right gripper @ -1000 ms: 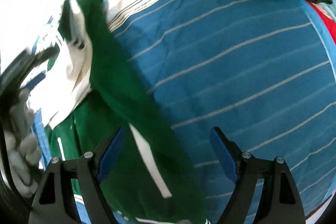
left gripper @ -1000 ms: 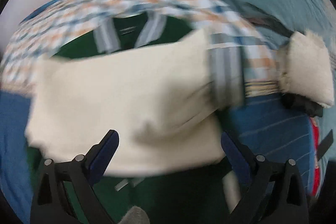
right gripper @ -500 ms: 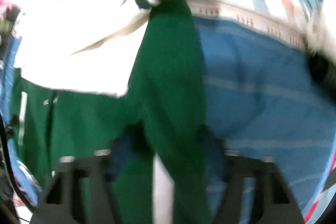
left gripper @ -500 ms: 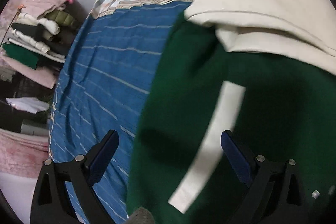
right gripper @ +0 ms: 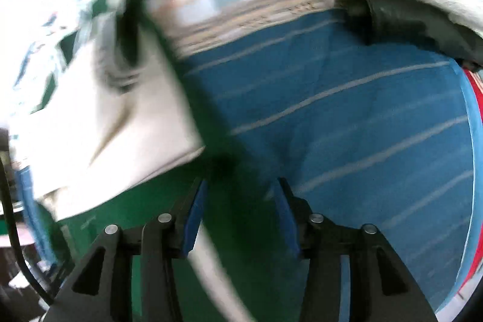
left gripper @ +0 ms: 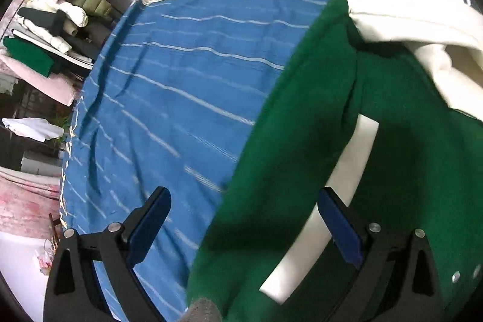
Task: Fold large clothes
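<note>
Since a second ago your left gripper [left gripper: 243, 227] has swung off the cream sleeve and now looks down along the left edge of the green jacket [left gripper: 302, 171]. Its jaws stand wide, one pad over the blue striped bedspread [left gripper: 181, 80], the other over the jacket's white stripe [left gripper: 326, 225]; nothing is pinched. The jacket lies on the bed with its cream sleeve [left gripper: 407, 11] folded inward across the body, probably to narrow it for the next fold. A rack of stacked clothes [left gripper: 51, 29] stands beyond the bed.

In your right view, blurred by motion, the right gripper [right gripper: 240, 213] has narrowed since the earlier frame and its jaws are now opening a little. The jacket's green right edge [right gripper: 235, 195] runs between the pads, but you cannot tell whether they press it. The cream sleeve [right gripper: 120, 125] lies just beside it, on the left.
</note>
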A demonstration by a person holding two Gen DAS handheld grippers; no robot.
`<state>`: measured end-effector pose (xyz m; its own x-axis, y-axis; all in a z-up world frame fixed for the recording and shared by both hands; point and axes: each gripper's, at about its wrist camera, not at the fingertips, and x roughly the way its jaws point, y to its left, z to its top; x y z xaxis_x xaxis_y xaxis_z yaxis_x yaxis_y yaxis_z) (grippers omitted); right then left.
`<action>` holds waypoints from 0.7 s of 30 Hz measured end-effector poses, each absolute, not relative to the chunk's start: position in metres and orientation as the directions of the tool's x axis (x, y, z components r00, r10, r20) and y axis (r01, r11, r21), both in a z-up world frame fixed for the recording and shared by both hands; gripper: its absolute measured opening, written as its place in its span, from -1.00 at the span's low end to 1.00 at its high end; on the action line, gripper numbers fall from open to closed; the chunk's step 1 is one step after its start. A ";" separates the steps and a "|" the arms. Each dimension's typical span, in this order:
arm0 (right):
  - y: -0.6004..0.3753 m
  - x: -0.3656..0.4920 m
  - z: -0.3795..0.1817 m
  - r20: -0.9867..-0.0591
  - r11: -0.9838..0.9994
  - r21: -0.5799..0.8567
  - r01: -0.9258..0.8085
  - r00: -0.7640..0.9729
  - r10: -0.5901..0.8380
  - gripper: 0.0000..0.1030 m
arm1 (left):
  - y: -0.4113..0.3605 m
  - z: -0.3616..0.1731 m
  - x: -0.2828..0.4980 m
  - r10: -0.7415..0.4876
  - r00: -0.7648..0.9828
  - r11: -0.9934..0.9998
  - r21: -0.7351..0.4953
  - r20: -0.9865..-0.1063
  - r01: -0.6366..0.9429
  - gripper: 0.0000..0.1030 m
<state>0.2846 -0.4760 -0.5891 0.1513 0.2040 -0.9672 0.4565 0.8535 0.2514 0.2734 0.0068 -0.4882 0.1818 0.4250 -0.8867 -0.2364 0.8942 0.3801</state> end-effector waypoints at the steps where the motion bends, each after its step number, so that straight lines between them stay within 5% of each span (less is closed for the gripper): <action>1: -0.460 0.276 -0.579 -0.954 0.849 0.300 0.435 0.161 0.254 -0.05 | 0.010 -0.487 0.269 0.435 0.180 0.889 0.389 -0.882 -0.242 0.93; 5: -0.363 0.250 -0.584 -0.827 0.778 0.545 0.313 0.052 0.559 -0.05 | 0.027 -0.517 0.258 0.453 0.108 0.879 0.422 -0.885 -0.223 0.93; 8: -0.287 0.232 -0.624 -0.732 0.711 0.632 0.310 -0.062 0.678 -0.05 | 0.050 -0.536 0.245 0.368 0.127 0.907 0.326 -0.921 -0.267 1.00; 12: -0.223 0.230 -0.669 -0.706 0.704 0.617 0.352 -0.146 0.693 -0.14 | 0.063 -0.525 0.238 0.318 0.111 0.916 0.274 -0.942 -0.293 1.00; 14: -0.208 0.229 -0.673 -0.727 0.721 0.586 0.370 -0.151 0.669 -0.91 | 0.066 -0.514 0.228 0.288 0.111 0.922 0.245 -0.951 -0.299 1.00; 21: -0.219 0.224 -0.620 -0.901 0.869 0.366 0.334 -0.106 0.420 -0.92 | 0.056 -0.479 0.201 0.222 0.118 0.952 0.189 -0.968 -0.239 1.00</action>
